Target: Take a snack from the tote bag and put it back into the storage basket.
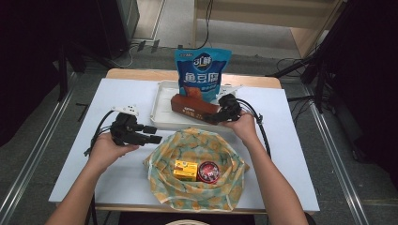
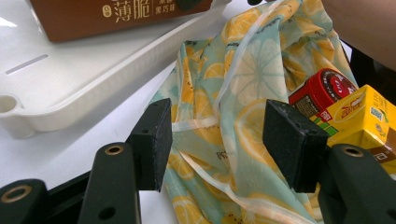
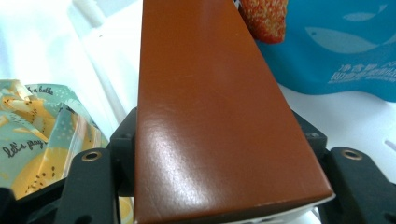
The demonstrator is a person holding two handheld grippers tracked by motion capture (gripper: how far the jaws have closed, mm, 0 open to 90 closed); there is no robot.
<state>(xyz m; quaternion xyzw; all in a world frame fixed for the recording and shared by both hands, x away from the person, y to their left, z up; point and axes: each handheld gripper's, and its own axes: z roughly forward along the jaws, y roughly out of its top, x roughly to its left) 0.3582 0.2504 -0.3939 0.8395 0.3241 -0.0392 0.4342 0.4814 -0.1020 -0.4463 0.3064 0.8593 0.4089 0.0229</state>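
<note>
- High view: a person stands at a white table (image 1: 70, 154). The right gripper (image 1: 224, 112) has its jaws clamped on one end of a long brown box (image 1: 193, 106) that sits in a white tray (image 1: 162, 110), in front of an upright blue snack pouch (image 1: 202, 70). Near the person lies an open lemon-print bag (image 1: 195, 190) holding a yellow carton (image 1: 185, 169) and a red can (image 1: 209, 171). The step looks like packing the box; the next move likely calls for lifting it over the tray rim into the bag.
- Left gripper view: the left gripper (image 2: 217, 140) is wide open and empty, jaws either side of the bag's edge, not closing on it.
- Right gripper view: both jaws press against the box's sides.
</note>
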